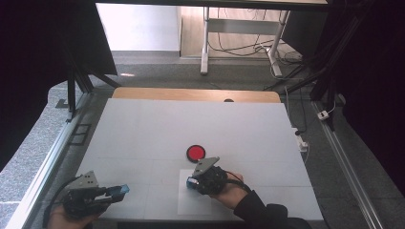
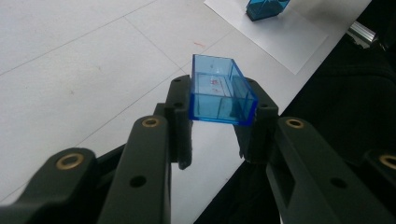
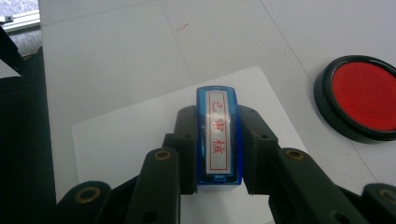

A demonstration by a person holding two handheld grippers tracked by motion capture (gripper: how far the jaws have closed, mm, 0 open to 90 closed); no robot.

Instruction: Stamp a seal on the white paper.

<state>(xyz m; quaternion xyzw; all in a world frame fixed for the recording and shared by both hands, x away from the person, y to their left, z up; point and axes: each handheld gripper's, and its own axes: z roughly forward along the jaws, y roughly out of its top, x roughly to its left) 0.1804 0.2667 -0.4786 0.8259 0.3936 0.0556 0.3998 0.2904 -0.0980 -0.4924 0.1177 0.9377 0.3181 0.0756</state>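
Note:
My left gripper (image 2: 217, 108) is shut on a clear blue plastic cap (image 2: 219, 91), held by its two sides with the hollow side toward the camera, near the table's front left (image 1: 120, 191). My right gripper (image 3: 218, 156) is shut on a blue stamp (image 3: 218, 135) whose white label carries red characters. It holds the stamp over a white sheet of paper (image 3: 116, 140) at the front middle of the table (image 1: 192, 182). In the left gripper view, the stamp (image 2: 266, 8) stands on that sheet (image 2: 285, 37) farther off.
A round black ink pad with a red face (image 1: 195, 152) lies just beyond the right gripper, also at the right of the right gripper view (image 3: 362, 95). The white tabletop (image 1: 191, 124) stretches behind it. Aluminium rails run along both sides (image 1: 43, 176).

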